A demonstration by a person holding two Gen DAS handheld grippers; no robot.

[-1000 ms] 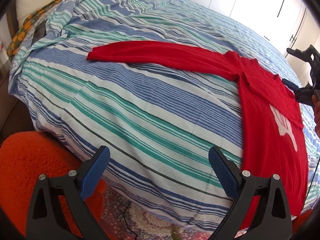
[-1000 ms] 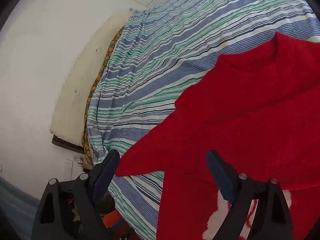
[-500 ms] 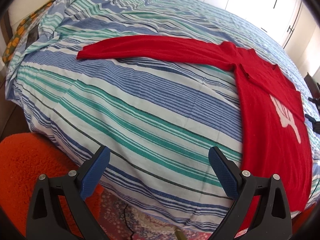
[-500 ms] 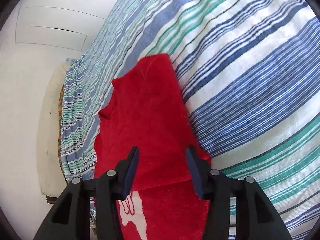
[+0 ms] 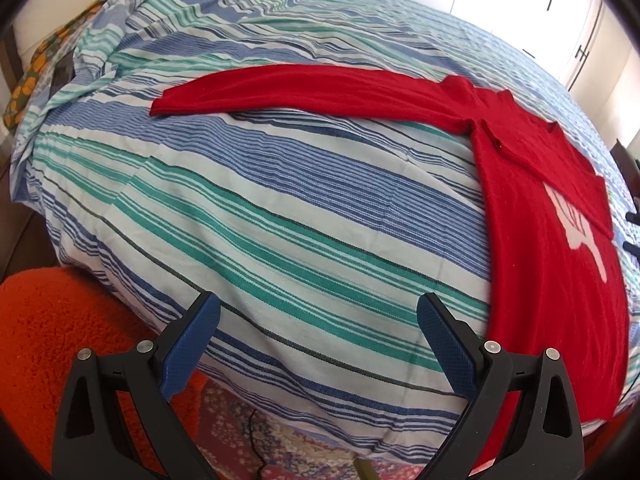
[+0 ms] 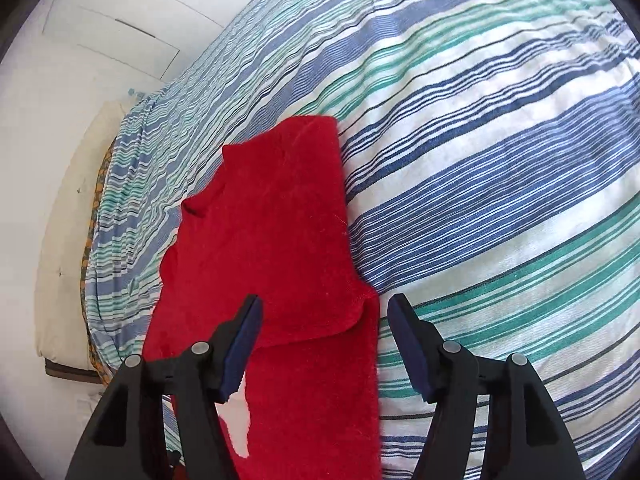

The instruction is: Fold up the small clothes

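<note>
On the striped bed (image 5: pixel 280 208), the left hand-held gripper (image 5: pixel 318 344) hangs released and empty near the edge. A red knit sweater (image 5: pixel 552 264) lies flat, one sleeve (image 5: pixel 304 88) stretched out leftward. At right, the other sleeve (image 6: pixel 280 220) now lies folded across the body; the right hand-held gripper (image 6: pixel 324 344), jaws opening, has let go.
</note>
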